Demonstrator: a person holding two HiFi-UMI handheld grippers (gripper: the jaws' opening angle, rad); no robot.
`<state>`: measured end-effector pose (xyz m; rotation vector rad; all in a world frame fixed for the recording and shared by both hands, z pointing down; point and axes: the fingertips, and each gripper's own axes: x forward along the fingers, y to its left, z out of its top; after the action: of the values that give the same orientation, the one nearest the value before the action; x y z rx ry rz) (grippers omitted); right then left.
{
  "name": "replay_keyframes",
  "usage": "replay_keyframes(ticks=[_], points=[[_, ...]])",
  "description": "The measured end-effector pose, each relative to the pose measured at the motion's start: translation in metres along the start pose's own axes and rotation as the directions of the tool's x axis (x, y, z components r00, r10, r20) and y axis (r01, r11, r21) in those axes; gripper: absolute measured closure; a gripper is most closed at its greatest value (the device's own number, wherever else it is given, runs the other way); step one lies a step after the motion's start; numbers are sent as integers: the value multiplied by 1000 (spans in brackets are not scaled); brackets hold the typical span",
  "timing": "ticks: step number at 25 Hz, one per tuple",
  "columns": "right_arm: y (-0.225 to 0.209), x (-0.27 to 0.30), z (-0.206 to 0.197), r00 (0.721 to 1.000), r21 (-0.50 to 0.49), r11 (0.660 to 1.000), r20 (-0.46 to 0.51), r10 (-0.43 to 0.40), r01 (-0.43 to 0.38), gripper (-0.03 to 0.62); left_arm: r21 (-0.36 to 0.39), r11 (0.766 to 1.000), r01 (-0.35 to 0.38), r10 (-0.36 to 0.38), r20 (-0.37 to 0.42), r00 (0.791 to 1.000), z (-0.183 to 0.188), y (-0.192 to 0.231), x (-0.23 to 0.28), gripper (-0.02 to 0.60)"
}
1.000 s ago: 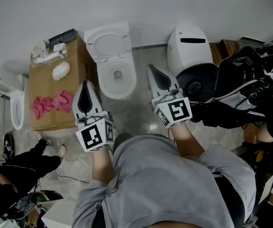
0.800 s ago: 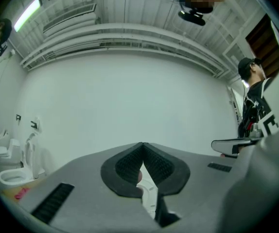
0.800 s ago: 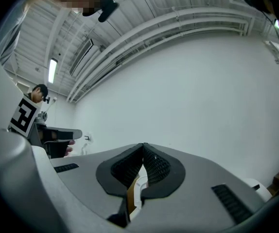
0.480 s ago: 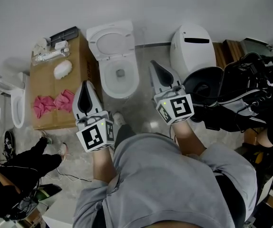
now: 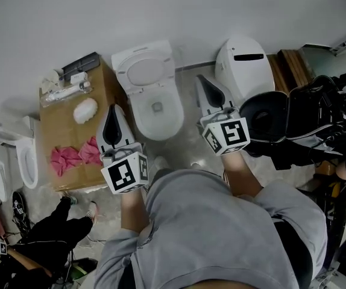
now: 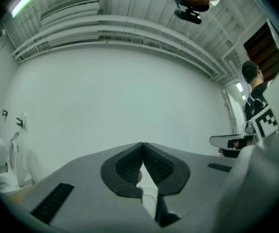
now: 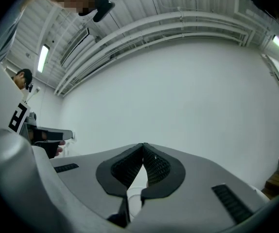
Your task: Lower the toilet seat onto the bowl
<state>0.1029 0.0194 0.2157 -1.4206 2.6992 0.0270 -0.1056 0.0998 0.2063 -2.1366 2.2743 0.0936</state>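
The left gripper (image 6: pixel 142 145) is pinched tight, tips meeting on nothing, and the right gripper (image 7: pixel 143 144) is just the same. Both are held in the air pointing at the white wall, one on each side of the toilet (image 5: pixel 138 118). The seat (image 5: pixel 144 71) stands raised at the back, off the bowl (image 5: pixel 172 125). A box (image 5: pixel 58 131) with pink cloths (image 5: pixel 76 155) sits to its left.

No readable words or numbers. Square marker patterns stand on the left cube (image 5: pixel 125 172) at 8 o'clock, the right cube (image 5: pixel 226 136) at 3 o'clock.
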Motion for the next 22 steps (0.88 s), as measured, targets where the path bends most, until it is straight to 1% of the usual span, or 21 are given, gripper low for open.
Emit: replay_keyframes(ticks=[7, 12, 18, 22], points=[[18, 33, 0, 998, -19, 998, 11, -56, 57, 595, 1, 999, 46, -46, -4, 999, -4, 40, 26, 580], [29, 48, -10, 998, -21, 998, -17, -65, 65, 595, -13, 999, 44, -44, -21, 999, -14, 63, 33, 580], [29, 66, -10, 998, -36, 998, -31, -55, 54, 595, -22, 999, 44, -45, -35, 998, -18, 68, 49, 580], [19, 82, -27, 998, -25, 999, -54, -46, 45, 595, -22, 999, 37, -38, -51, 998, -31, 65, 67, 580]])
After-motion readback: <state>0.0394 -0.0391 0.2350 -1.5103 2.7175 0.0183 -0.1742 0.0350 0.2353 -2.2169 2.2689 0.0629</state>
